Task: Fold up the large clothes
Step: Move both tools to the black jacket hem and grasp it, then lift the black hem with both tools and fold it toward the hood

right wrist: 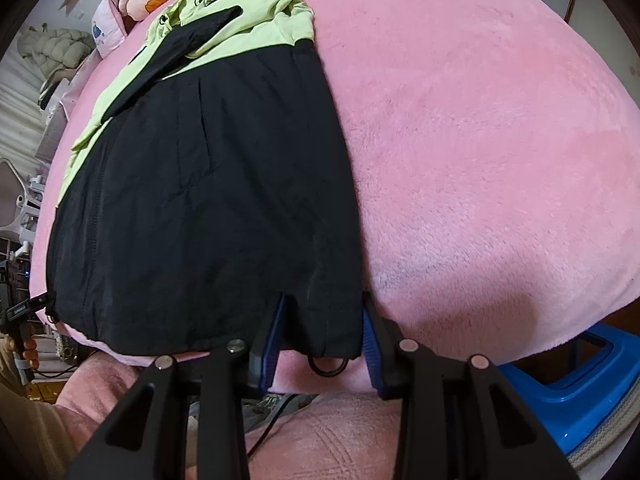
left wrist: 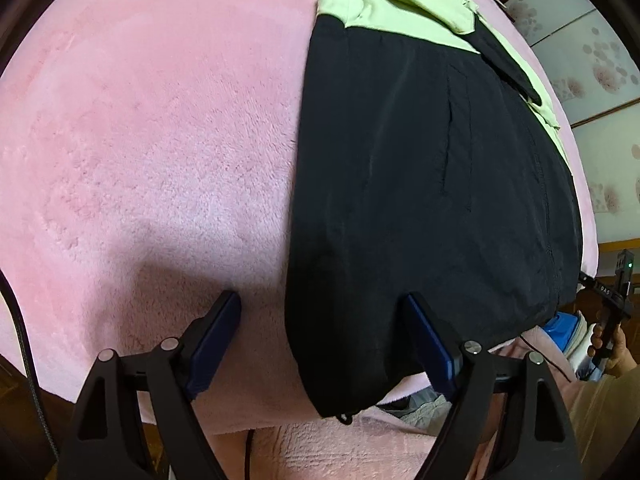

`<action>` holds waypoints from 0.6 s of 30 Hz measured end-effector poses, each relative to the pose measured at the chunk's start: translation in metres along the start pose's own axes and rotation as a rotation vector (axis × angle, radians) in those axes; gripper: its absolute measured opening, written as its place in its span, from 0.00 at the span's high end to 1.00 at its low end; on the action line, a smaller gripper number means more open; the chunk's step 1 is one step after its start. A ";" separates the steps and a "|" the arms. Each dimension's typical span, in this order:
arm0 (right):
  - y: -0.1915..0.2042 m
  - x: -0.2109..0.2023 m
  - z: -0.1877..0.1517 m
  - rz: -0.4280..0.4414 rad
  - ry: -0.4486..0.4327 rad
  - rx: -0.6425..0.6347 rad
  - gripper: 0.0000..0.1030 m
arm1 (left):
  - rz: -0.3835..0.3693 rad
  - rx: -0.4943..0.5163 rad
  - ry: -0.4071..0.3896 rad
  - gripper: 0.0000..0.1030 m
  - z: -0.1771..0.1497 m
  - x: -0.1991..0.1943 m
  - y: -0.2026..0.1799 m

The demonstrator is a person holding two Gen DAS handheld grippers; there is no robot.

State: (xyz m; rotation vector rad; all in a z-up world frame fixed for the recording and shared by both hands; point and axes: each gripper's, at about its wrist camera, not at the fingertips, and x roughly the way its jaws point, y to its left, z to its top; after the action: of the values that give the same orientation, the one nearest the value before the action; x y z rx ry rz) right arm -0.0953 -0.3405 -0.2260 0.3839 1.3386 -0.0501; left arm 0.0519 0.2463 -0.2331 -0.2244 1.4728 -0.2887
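Left wrist view: your left tool (left wrist: 324, 300) stands spread wide over the near edge of the bed (left wrist: 140, 120). Its left finger sits on bare pink fleece and its right finger sits over the black cloth, so the near left corner of the jacket (left wrist: 420, 200) lies between the 2 fingers, not yet pinched. The jacket lies flat along the right half of the bed, black body near you, pale green yoke and hood at the far end, with a black sleeve (left wrist: 508, 68) folded across it. Its hem hangs just over the near edge, and a drawcord end dangles there.

Right wrist view: your right tool (right wrist: 324, 304) is narrowed onto the jacket's (right wrist: 192, 208) near right corner; cloth fills the gap and the pads look to be pressing it, so I judge it gripped. A cord loop (right wrist: 329, 365) hangs below that corner.

The fabric looks like thin, smooth shell cloth: light, limp and probably slippery, so it will sag and slide rather than hold shape. Take the doubled hem seam at each near corner, where it is thickest, and catch all layers. Keep the cord clear of the pads.
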 end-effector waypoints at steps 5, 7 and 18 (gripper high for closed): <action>0.013 0.007 0.004 -0.056 0.026 -0.047 0.71 | 0.068 -0.017 0.006 0.24 0.012 0.011 -0.016; 0.020 0.003 0.004 -0.077 0.028 -0.079 0.81 | 0.102 0.032 -0.001 0.58 0.013 0.006 -0.024; 0.036 -0.073 0.028 0.020 -0.094 -0.065 0.86 | 0.065 0.061 0.015 0.97 0.050 -0.056 -0.082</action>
State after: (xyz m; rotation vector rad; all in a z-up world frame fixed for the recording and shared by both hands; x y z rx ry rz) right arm -0.0778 -0.3283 -0.1423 0.3360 1.2403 -0.0082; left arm 0.0932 0.1863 -0.1494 -0.1259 1.4805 -0.2830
